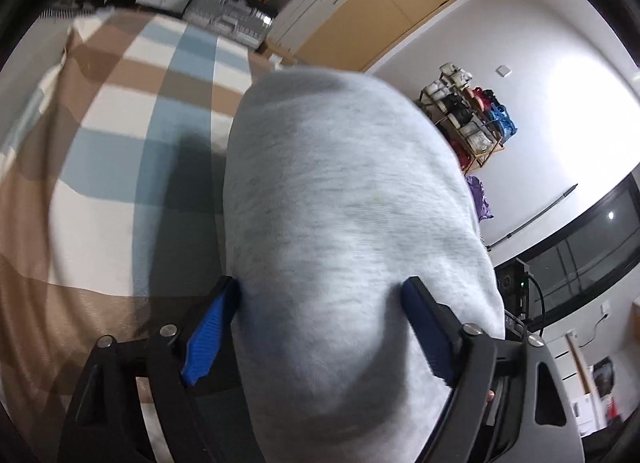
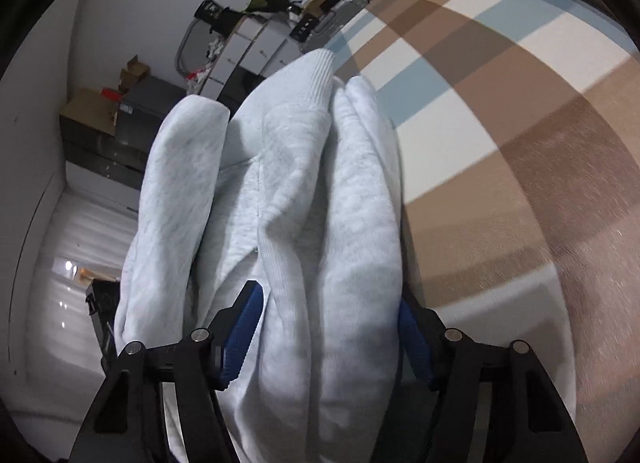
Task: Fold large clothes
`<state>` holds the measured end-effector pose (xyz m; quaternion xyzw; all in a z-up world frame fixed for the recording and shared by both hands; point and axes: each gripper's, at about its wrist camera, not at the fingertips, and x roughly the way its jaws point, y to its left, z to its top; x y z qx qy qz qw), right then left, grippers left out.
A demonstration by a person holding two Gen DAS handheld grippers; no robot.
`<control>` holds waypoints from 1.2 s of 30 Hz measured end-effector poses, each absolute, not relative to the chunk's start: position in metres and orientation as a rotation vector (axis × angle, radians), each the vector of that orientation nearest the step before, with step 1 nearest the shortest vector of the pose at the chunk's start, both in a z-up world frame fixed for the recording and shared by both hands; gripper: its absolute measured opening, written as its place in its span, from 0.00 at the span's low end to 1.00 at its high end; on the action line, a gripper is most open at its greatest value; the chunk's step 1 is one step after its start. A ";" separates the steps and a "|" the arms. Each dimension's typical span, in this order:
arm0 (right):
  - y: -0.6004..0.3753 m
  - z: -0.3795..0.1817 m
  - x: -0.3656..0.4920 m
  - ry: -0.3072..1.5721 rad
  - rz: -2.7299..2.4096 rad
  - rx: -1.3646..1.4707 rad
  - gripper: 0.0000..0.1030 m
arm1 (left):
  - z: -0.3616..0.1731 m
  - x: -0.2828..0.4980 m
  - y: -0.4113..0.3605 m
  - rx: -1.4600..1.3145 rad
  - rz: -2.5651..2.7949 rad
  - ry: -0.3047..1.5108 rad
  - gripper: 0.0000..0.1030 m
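The right gripper (image 2: 330, 327) has a thick bundle of a pale grey sweatshirt (image 2: 280, 191) between its blue pads (image 2: 244, 335), both pads touching the cloth. The folds run away from the camera, with a ribbed cuff (image 2: 316, 75) at the far end. To the right lies a brown, white and blue checked bedcover (image 2: 500, 111).

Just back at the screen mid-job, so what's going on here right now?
A person is folding a light grey sweatshirt over a bed with a brown, blue and white checked blanket. Each hand-held gripper has a thick bundle of the sweatshirt between its blue pads: the left hand-held gripper on a smooth, rounded fold, the right hand-held gripper on a bunched part with a ribbed cuff showing at the far end. The pictures are blurred. It looks part-folded, not laid flat yet.
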<state>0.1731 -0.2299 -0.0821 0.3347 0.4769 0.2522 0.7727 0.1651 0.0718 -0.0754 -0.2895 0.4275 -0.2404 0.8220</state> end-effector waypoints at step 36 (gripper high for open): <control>-0.110 0.044 0.167 0.823 0.761 0.455 0.21 | 0.024 0.087 0.092 -0.453 -0.355 0.611 0.60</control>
